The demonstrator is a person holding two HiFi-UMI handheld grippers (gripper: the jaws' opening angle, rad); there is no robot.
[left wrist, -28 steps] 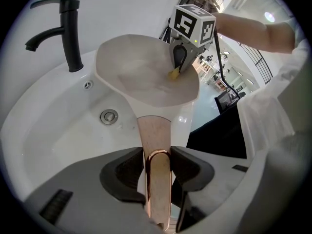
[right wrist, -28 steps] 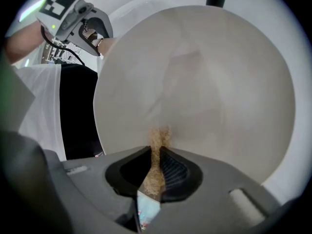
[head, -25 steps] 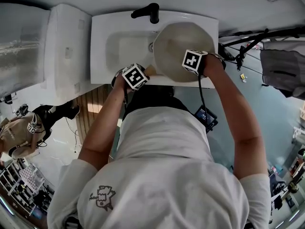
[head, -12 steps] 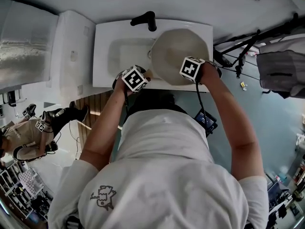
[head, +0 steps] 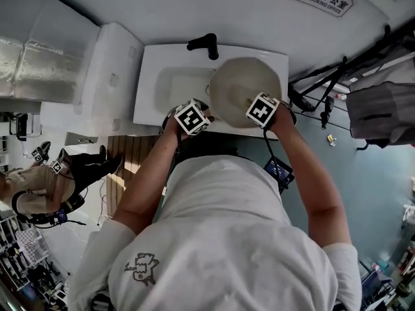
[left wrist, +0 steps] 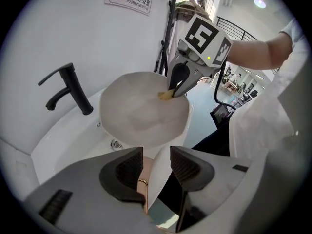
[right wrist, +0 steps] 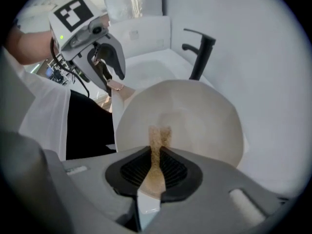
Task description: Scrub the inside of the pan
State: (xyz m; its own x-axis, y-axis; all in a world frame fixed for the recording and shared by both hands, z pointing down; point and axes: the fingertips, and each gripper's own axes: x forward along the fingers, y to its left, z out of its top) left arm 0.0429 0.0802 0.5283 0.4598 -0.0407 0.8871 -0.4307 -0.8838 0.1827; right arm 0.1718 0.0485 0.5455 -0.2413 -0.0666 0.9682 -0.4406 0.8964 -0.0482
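Observation:
A cream pan [head: 245,86] hangs tilted over the right side of the white sink [head: 162,86]. My left gripper [head: 201,112] is shut on the pan's pinkish handle [right wrist: 117,86]. In the left gripper view that handle [left wrist: 145,172] runs up between the jaws of the left gripper [left wrist: 156,162] to the pan [left wrist: 141,111]. My right gripper [head: 257,103] is shut on a thin brown scrub sponge [right wrist: 157,145], whose tip lies against the inside of the pan [right wrist: 200,121]. Seen from the left gripper, the right gripper [left wrist: 177,87] holds the sponge [left wrist: 165,95] at the pan's far rim.
A black faucet [head: 204,44] stands at the back of the sink, with the drain [left wrist: 116,144] below the pan. A white cabinet [head: 113,76] adjoins on the left. Black stands and cables [head: 327,83] crowd the right. A person [head: 39,186] sits on the floor at left.
Both grippers have risen a little over the sink, carrying the pan and the sponge with them. Both grips look the same as before.

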